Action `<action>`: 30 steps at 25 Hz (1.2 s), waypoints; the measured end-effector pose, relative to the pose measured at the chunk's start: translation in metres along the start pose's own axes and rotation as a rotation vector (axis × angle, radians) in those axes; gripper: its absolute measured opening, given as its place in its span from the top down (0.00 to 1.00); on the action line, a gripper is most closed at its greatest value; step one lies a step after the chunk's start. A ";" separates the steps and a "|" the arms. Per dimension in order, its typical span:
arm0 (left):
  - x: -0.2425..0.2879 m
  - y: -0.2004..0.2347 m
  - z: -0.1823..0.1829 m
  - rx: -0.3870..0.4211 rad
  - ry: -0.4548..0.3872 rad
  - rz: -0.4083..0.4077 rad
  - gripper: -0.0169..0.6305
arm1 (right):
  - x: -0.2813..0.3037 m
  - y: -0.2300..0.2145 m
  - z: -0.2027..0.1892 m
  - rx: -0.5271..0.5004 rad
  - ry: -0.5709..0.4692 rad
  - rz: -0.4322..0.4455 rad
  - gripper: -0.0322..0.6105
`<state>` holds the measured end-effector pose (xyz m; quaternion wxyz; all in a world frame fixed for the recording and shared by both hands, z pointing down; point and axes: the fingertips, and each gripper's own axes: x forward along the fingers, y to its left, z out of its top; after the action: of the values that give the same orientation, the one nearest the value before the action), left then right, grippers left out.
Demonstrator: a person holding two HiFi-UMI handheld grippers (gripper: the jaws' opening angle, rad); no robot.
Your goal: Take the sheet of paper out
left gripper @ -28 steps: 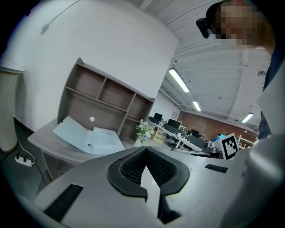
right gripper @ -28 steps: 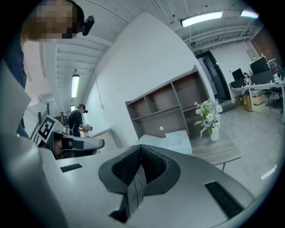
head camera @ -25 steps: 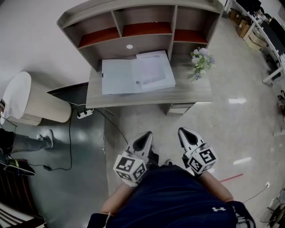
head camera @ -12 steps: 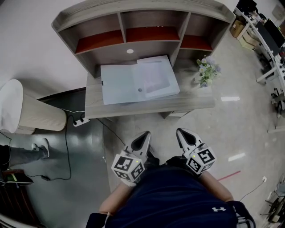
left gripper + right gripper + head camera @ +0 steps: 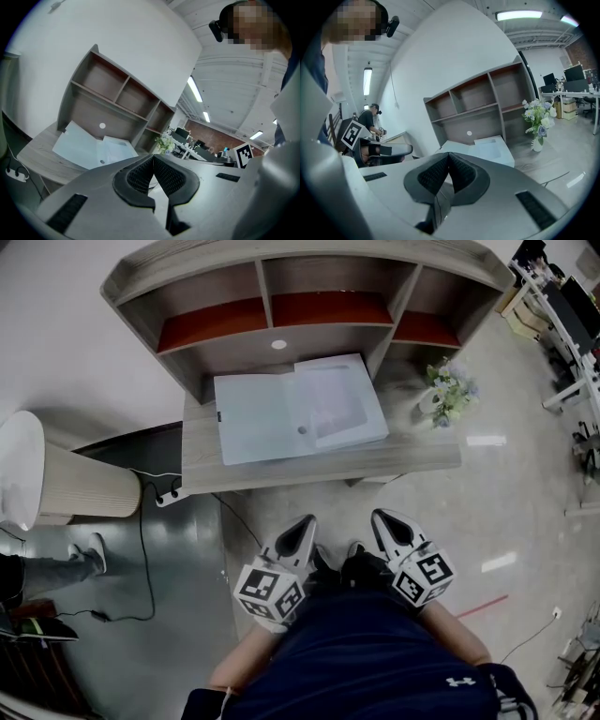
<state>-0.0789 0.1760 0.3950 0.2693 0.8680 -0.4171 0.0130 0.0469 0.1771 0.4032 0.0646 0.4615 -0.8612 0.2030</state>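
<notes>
At nine o'clock a round white-topped drum (image 5: 37,479) stands on the floor, with a power strip (image 5: 172,495) by the bench (image 5: 202,457) corner. At twelve o'clock, under the shelf unit (image 5: 309,310), an open folder (image 5: 253,413) lies flat, the pale sheet of paper (image 5: 333,407) in its right half. A flower vase (image 5: 448,395) stands at one o'clock. Bare floor separates the bench edge from the left gripper (image 5: 305,527) and right gripper (image 5: 386,520), both closed and empty.

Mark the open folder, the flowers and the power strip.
open folder (image 5: 258,418), head view, middle of its left cover.
flowers (image 5: 452,390), head view, the blooms.
power strip (image 5: 172,494), head view, its white body on the floor.
</notes>
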 end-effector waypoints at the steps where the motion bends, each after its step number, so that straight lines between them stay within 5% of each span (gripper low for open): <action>1: 0.003 0.002 0.001 -0.001 0.005 -0.001 0.95 | 0.002 -0.002 0.000 0.004 0.003 -0.004 0.94; 30: 0.154 0.061 0.070 0.005 0.010 0.101 0.95 | 0.130 -0.129 0.071 0.048 0.024 0.100 0.94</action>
<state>-0.0368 0.0010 0.4012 0.2680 0.8464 -0.4592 0.0320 0.0852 -0.0154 0.4147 0.0537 0.4168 -0.8773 0.2320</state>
